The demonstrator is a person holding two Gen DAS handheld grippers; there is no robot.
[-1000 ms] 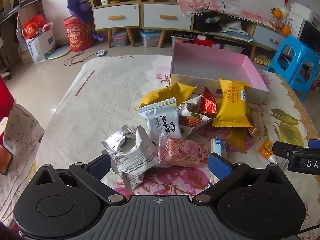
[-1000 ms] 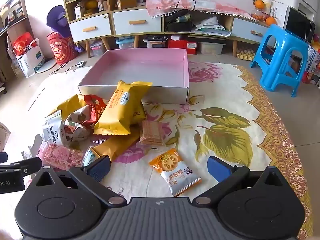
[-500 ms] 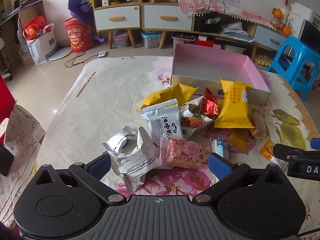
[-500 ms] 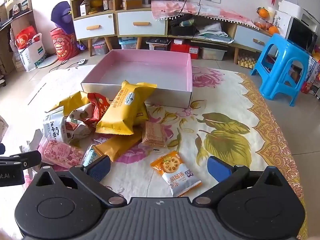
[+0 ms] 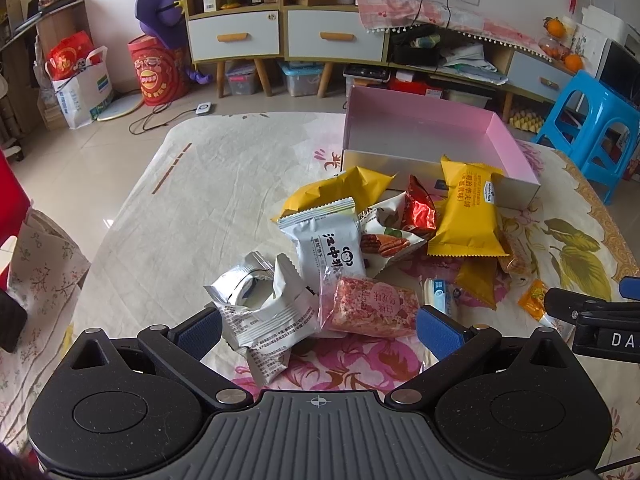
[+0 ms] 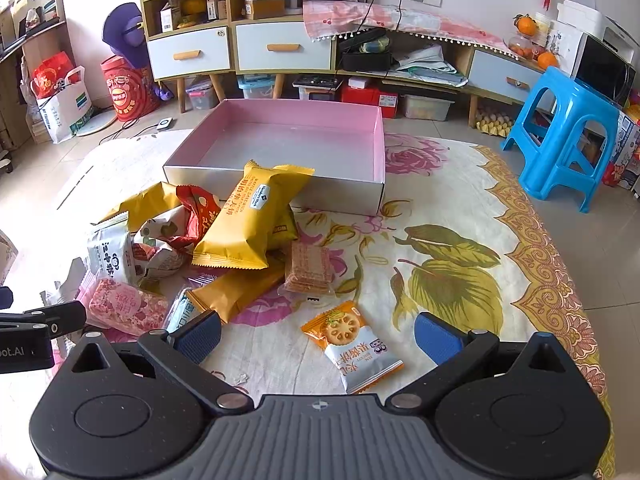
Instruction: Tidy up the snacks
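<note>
Right wrist view gives me the flowered tablecloth (image 6: 460,208) over the table, and at its far edge the pink-lined box (image 6: 288,144), open-topped with nothing inside that I can see. Against the box's near wall leans the big yellow packet (image 6: 248,220), topmost on a loose heap of snacks spread toward the left edge. Half under it lies a second yellow packet (image 6: 236,292). I see the white packet with black characters (image 5: 336,248) standing up in the middle of the heap from the left wrist view, the torn silver wrapper (image 5: 264,304) just nearer, and the pink rice-cake packet (image 5: 372,308) touching both. A red foil packet (image 5: 420,208) sits on a nut-printed pouch (image 5: 384,236). Clear-wrapped wafers (image 6: 308,268) lie beside the heap, toward the cloth's middle. Apart from the pile, near the front edge, rests the orange lotus-root cracker packet (image 6: 352,344). My right gripper (image 6: 318,334) hovers with fingers spread wide either side of that cracker packet, gripping nothing. My left gripper (image 5: 318,326) is likewise spread, straddling the silver wrapper and pink packet without pinching them
</note>
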